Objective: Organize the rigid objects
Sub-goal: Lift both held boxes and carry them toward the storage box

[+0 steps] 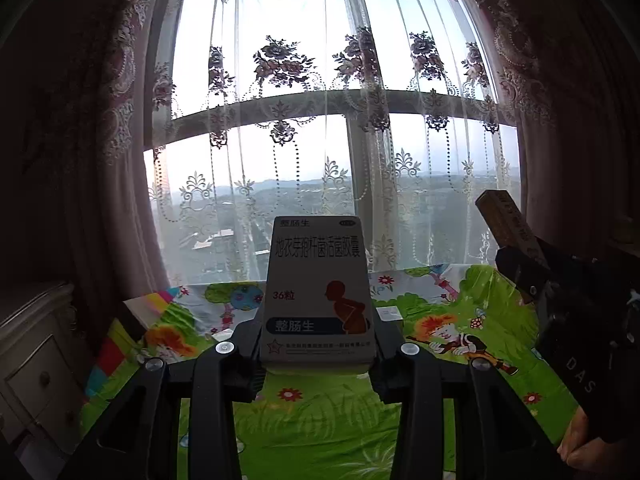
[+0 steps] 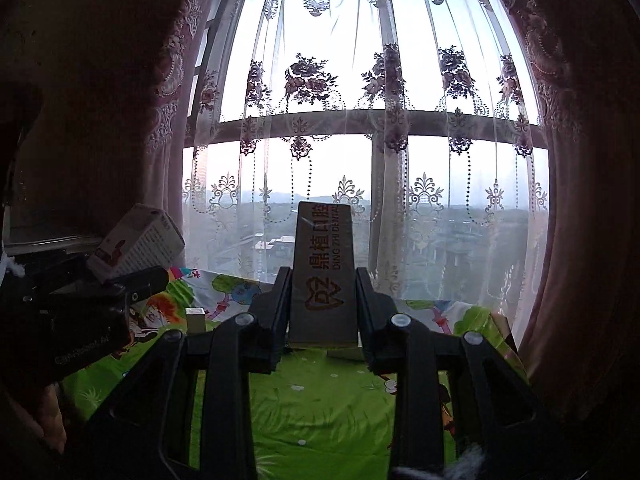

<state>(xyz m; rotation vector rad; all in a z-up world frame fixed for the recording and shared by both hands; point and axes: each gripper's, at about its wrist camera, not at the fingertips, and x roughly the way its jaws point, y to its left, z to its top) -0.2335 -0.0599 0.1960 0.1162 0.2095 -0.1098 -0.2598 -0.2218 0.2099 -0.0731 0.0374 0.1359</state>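
In the left wrist view my left gripper (image 1: 318,344) is shut on a white medicine box (image 1: 318,292) with a red figure and blue band, held upright above the green cartoon cloth (image 1: 320,420). At the right edge my right gripper (image 1: 532,276) grips a brown box (image 1: 508,224) that tilts up and to the left. In the right wrist view my right gripper (image 2: 323,312) is shut on that brown dental box (image 2: 324,276), standing on end between the fingers. The left gripper (image 2: 136,284) shows at the left with the white medicine box (image 2: 136,244) tilted in it.
A small white box (image 2: 196,318) stands on the cloth, and another pale box (image 2: 344,354) lies behind the right fingers. A striped colourful box (image 1: 148,308) sits at the cloth's left end beside a white drawer cabinet (image 1: 36,380). Lace curtains (image 1: 320,120) and a window fill the background.
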